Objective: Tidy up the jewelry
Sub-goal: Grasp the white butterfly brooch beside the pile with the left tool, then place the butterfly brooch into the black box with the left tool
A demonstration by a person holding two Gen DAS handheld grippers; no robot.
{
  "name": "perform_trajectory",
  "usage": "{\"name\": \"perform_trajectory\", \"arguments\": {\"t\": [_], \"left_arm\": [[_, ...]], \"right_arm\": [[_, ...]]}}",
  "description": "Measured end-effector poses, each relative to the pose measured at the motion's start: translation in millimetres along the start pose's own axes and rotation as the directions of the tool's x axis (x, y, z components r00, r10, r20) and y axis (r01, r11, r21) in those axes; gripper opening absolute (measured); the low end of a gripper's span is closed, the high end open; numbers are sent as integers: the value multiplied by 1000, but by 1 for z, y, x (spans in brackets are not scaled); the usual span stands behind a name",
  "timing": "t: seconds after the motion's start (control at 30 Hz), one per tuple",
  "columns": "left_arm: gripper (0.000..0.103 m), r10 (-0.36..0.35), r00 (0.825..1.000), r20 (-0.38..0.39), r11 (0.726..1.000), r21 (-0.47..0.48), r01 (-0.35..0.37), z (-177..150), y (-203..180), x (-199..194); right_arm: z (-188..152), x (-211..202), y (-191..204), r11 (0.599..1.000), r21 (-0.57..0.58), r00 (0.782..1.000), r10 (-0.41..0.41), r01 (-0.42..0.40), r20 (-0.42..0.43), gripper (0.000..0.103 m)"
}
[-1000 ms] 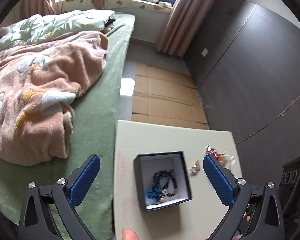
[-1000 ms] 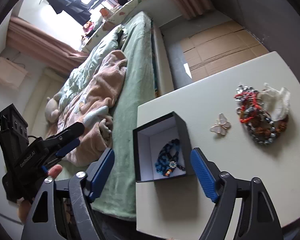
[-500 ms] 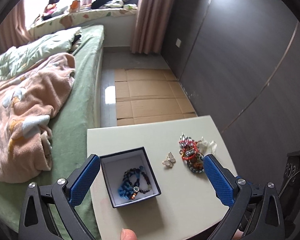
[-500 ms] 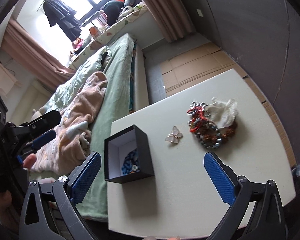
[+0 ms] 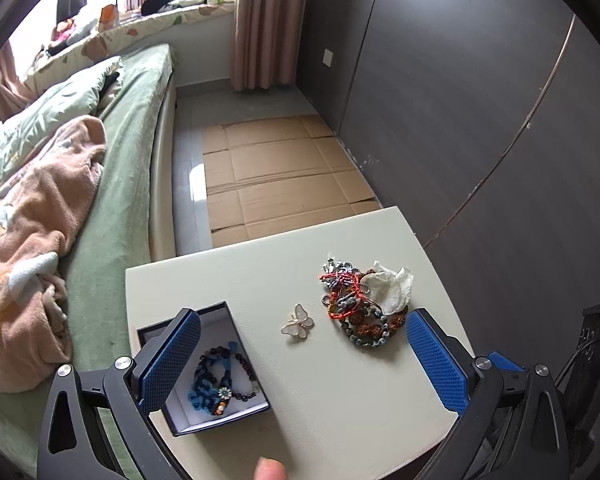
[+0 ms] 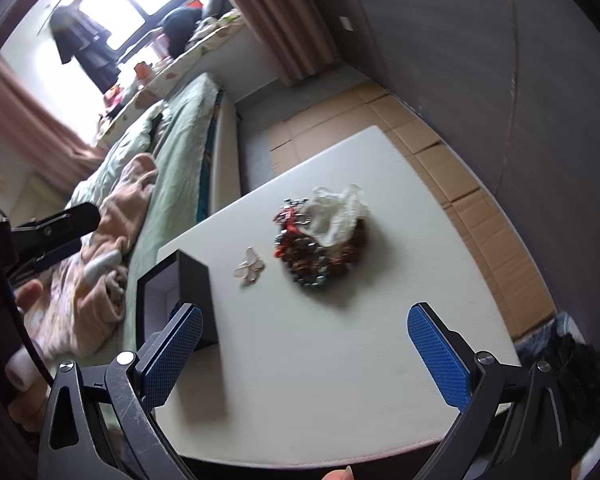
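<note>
My left gripper (image 5: 302, 356) has blue cross-hatched pads (image 5: 170, 360) on black arms, and my right gripper (image 6: 305, 354) matches. The table (image 5: 340, 400) is plain cream. The jewelry box (image 5: 204, 368) is black outside, white inside, holding a blue braided bracelet (image 5: 210, 378) and dark beads. The butterfly brooch (image 5: 298, 323) is pale pink with gold edging. The jewelry pile (image 5: 356, 308) mixes red cord, grey-green and brown beads, and a white pouch (image 5: 390, 288).

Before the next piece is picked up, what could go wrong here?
The bracelets lie tangled in one pile with a white pouch, so gripping one strand may drag the others along. The butterfly brooch is thin and flat on the table, so it may slip from the pads. The box sits near the table edge and could be pushed off.
</note>
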State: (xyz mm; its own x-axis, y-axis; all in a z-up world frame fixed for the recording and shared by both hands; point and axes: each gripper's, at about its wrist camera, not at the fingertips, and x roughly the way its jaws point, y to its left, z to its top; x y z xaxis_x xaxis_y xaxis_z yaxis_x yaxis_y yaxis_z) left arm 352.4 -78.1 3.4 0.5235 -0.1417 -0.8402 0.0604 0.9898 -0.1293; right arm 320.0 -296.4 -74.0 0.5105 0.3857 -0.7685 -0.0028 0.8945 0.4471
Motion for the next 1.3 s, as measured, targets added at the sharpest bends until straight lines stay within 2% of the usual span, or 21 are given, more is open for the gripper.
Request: {"name": "perform_trajectory", "arguments": {"t": [0.13, 0.2, 0.27, 0.33, 0.37, 0.4, 0.47, 0.53, 0.67, 0.9, 1.03, 1.1, 1.13, 1.23, 1.3], "left_arm": [[100, -1, 999, -54, 1000, 22, 2, 0, -5, 26], [87, -5, 997, -80, 1000, 31, 8, -2, -6, 39], [66, 20, 992, -124, 999, 41, -15, -4, -5, 57], [54, 28, 984, -176, 999, 30, -23, -6, 1, 76], [46, 26, 980, -197, 1000, 19, -23, -6, 4, 84], [44, 21, 977, -213, 1000, 8, -19, -7, 6, 91], [44, 27, 973, -229, 1000, 10, -26, -9, 8, 102], [43, 34, 968, -250, 999, 19, -30, -9, 7, 112], [41, 46, 955, -291, 999, 40, -36, -10, 4, 131], [36, 61, 934, -352, 997, 59, -43, -12, 3, 161], [33, 82, 933, -351, 995, 86, -55, -12, -2, 166], [25, 60, 921, -385, 997, 73, -34, -16, -4, 173], [22, 54, 922, -382, 998, 62, -32, -18, -4, 174], [21, 63, 922, -381, 997, 74, -37, -18, -7, 171], [14, 54, 928, -369, 998, 52, -38, -17, -6, 165]], "right_arm": [[11, -2, -29, 995, 103, 1000, 13, -15, 21, 103], [14, -3, -41, 989, 144, 999, 15, -19, 30, 103], [17, -1, -52, 985, 173, 999, 11, -16, 31, 102], [18, 2, -59, 981, 195, 1000, 7, -13, 27, 100], [17, 4, -63, 978, 206, 1000, 9, -13, 22, 95], [17, 7, -65, 976, 215, 1000, 13, -16, 14, 87], [16, 14, -69, 972, 233, 1000, 18, -16, -6, 80], [14, 18, -72, 970, 242, 1000, 14, -10, -14, 80], [13, 29, -75, 966, 259, 999, 22, -11, -38, 72], [13, 39, -79, 964, 266, 998, 13, 3, -62, 71], [12, 43, -79, 963, 269, 997, 18, 1, -70, 71], [12, 46, -78, 964, 268, 997, 22, -1, -76, 71], [11, 47, -77, 964, 266, 997, 24, -2, -79, 71], [9, 52, -71, 967, 257, 996, 27, -3, -90, 71], [8, 55, -66, 969, 247, 995, 28, -3, -98, 71]]}}
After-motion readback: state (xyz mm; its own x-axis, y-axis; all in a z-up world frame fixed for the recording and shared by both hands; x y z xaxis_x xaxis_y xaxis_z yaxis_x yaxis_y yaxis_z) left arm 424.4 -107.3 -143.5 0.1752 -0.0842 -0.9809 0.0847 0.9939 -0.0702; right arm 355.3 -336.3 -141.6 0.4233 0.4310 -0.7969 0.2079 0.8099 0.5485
